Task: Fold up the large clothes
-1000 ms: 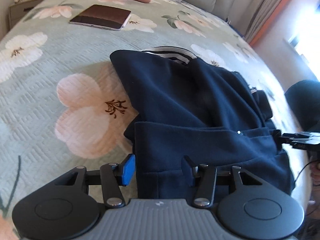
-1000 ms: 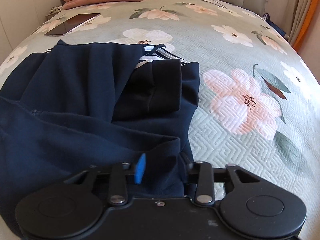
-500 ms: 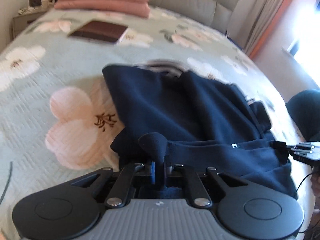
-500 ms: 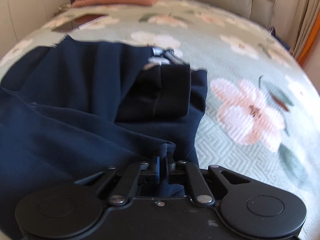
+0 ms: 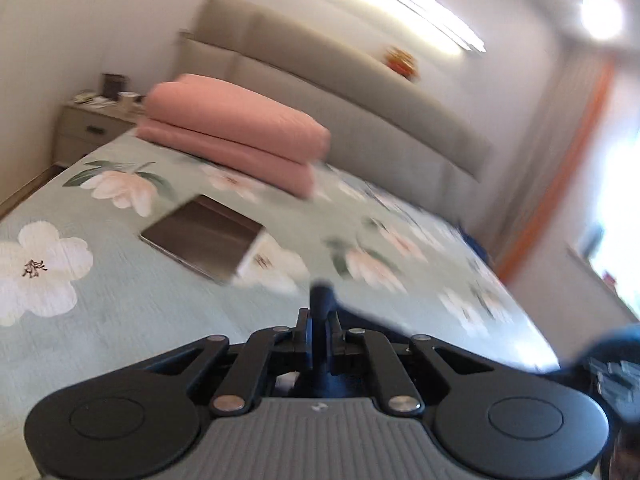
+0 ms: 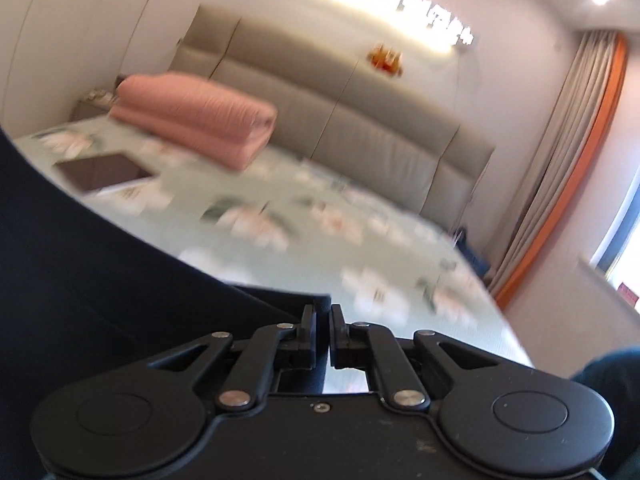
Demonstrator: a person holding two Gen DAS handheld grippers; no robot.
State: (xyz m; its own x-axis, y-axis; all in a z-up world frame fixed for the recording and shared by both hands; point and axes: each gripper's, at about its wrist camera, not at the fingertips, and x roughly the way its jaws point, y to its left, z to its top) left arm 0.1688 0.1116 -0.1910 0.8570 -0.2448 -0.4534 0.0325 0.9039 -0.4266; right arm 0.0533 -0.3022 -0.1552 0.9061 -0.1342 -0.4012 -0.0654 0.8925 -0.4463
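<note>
Though blurred, soft navy cloth (image 6: 92, 280)

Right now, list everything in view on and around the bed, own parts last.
navy garment: one, dark blue, lifted, pinched by both tongs
pink quilt: one, pink, folded, at the head of the bed
tablet: one, dark, flat on the bedspread
bedspread: one, pale green with flowers
headboard: one, beige, padded
nightstand: one, beside the bed, small items blurred
curtain: grey with orange edge
left tongs: shut on cloth
right tongs: shut on cloth
</note>
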